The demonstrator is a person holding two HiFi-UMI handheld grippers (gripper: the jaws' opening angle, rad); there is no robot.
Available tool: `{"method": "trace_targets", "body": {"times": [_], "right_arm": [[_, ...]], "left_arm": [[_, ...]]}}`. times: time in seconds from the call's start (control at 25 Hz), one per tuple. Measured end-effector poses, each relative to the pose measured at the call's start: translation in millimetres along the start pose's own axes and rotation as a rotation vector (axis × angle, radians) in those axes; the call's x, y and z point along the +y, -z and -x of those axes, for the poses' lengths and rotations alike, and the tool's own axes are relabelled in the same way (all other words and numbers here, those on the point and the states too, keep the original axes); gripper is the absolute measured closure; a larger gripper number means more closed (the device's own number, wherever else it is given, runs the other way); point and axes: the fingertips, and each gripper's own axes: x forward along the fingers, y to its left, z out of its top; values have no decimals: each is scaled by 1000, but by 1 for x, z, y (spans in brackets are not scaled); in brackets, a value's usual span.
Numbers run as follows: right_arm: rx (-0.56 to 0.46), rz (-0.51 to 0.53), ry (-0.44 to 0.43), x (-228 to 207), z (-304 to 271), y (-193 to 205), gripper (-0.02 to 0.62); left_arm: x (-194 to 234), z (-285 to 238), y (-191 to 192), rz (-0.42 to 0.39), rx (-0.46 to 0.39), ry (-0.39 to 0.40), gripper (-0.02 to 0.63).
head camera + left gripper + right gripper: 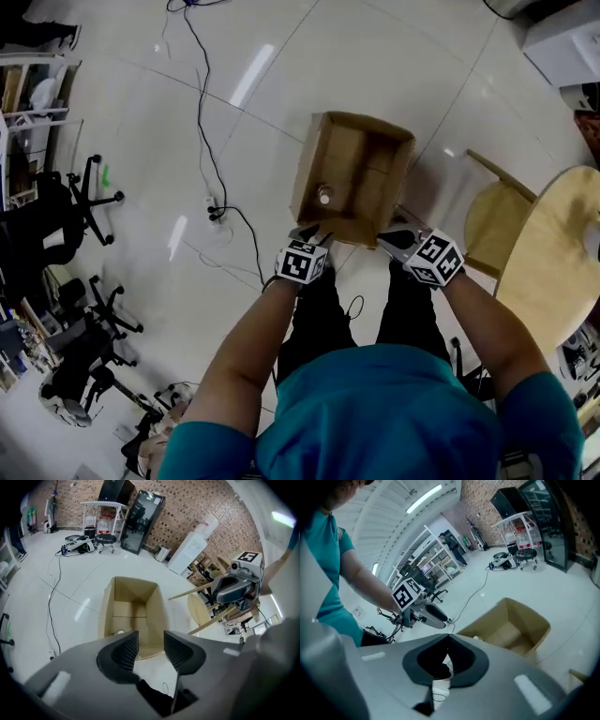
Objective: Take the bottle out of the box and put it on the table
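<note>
This is looking like the reach-in step: the bottle (324, 195) is sitting inside the box (342, 150) on the floor, only its cap showing. My left gripper (307, 232) is hovering at the near rim, jaws half apart and empty. My right gripper (397, 240) is staying closed on nothing. Next, the left one is needing to drop around the neck. The bottle's body is hiding below the cap, and the worktop (553, 262) is running off the frame.

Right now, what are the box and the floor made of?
The box looks like plain brown cardboard: it is matte, with thin walls. The floor seems to be glossy white tile, maybe ceramic, because it mirrors bright lights and shows thin joint lines.
</note>
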Motion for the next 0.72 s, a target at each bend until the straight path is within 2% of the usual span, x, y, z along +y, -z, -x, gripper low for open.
{"method": "trace_targets", "body": {"times": [0.16,0.24,0.36,0.52,0.6,0.72], "right_arm": [[-30,-120,8,-72,-65,66,594],[-50,-153,-2,-96,-93,102,594],[-74,-141,4,-129,-129,148,594],[-132,-172,50,-160,-144,155,594],[-164,-182,50,-166,-149,152,594],[-188,-162,32,-162,-154,152,594]], "left_arm": [[65,-109,35,-74,177,-52,439],[93,-161,50,-92,207,-69,440],[129,-232,76,-102,236,-86,440],[160,-277,108,-156,356,-150,427],[176,-293,127,-203,422,-200,413],[191,-307,148,-246,469,-239,405]]}}
